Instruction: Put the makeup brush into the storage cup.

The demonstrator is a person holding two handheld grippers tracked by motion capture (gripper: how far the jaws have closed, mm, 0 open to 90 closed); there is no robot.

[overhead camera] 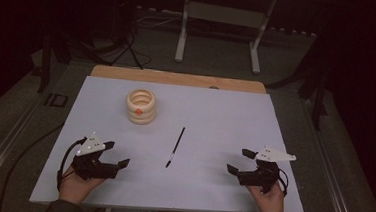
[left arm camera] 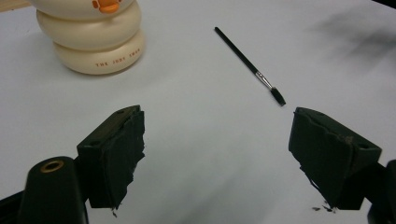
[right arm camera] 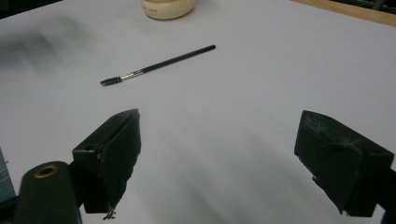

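Left hand-held gripper: jaws wide apart, empty, low over the bench.
Cream ringed holder: upright, far left.
Black brush: flat at centre, bristles nearest.
Right hand-held gripper: wide apart, empty.

The high view looks forward and down from above my side, taking in the whole white table with the floor and a frame beyond it. My left gripper view sits low behind my left gripper, its jaws spread, and faces out across the tabletop from close range toward the cream ringed holder and the thin black brush. My right gripper view rides equally low behind my right gripper, and it shares that same brush and holder from the opposite side.
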